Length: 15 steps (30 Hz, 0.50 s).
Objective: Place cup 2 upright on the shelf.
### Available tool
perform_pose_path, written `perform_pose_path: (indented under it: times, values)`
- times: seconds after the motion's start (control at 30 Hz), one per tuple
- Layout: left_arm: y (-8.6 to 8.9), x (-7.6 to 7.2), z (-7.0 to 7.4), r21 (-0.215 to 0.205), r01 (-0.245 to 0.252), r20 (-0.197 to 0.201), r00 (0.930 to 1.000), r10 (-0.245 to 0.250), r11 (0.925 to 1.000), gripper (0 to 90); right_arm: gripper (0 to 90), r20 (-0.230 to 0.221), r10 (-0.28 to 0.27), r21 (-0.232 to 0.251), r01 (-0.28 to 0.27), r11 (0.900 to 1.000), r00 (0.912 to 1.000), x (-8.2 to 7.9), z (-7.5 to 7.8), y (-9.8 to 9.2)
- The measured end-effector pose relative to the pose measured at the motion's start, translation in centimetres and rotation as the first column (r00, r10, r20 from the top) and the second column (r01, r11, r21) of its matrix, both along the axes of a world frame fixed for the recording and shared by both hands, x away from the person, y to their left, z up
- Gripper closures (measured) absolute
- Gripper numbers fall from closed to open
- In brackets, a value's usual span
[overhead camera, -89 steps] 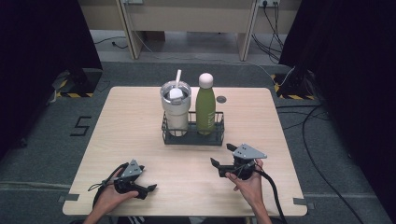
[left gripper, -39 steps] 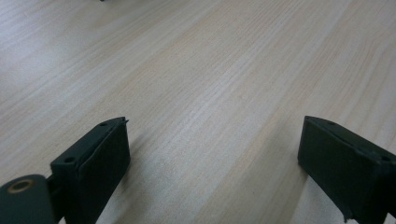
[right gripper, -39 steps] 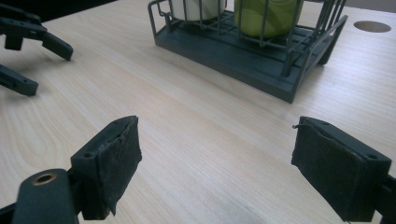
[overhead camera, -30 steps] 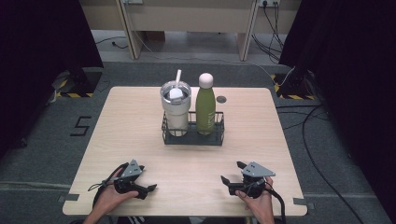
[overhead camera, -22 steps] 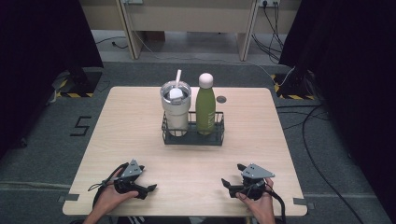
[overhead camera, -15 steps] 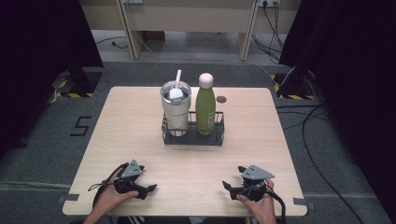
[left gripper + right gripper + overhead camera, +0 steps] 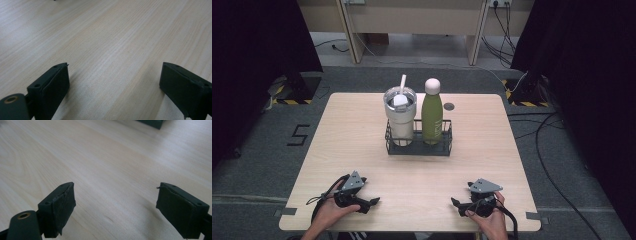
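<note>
The left gripper (image 7: 371,202) lies low on the wooden table (image 7: 362,135) near its near left corner, held in the person's left hand (image 7: 332,210), its jaws pointing toward the table's middle. The right gripper (image 7: 455,203) lies near the near right corner in the right hand (image 7: 489,220), its jaws pointing back toward the left one; the two are well apart along the near edge.

From above, the jaws are too small to judge. The left gripper view settles it: its two black jaws stand spread wide over bare wood grain, with nothing between them. The right gripper view shows the same, jaws apart and empty, plus a dark corner of the wire caddy (image 7: 152,123) at its top edge.

The high view alone gives the layout: the black wire caddy (image 7: 418,147) stands around the table's centre, well away from both grippers. In it, side by side, stand a steel tumbler (image 7: 400,117) with a white straw (image 7: 402,83) on the left and a green bottle (image 7: 431,117) with a white cap on the right. A small dark disc (image 7: 449,106) lies just beyond the caddy, toward the far edge.
</note>
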<state>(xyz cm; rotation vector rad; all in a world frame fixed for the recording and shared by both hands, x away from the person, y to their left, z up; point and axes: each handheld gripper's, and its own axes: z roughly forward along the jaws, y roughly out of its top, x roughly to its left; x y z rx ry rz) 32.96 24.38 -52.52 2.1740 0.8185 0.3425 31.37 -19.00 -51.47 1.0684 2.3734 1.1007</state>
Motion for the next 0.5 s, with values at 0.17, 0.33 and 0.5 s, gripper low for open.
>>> perform_pose_path:
  times: [0.17,0.33,0.5]
  values:
    - [0.01,0.00,0.00,0.002,0.001,0.000,1.0000,-0.001,1.0000,8.5,13.7,-0.022,0.006,-0.056,-0.007,0.998,0.9997,-0.03,-0.40,0.31]
    - [0.00,0.00,0.00,0.002,0.001,0.000,1.0000,-0.001,1.0000,8.6,11.9,-0.024,0.008,-0.060,-0.009,0.998,0.9997,-0.07,-0.43,0.37]
    - [0.00,0.00,0.00,0.002,0.001,0.000,1.0000,-0.001,1.0000,8.5,11.1,-0.026,0.013,-0.061,-0.014,0.998,0.9996,-0.06,-0.44,0.40]
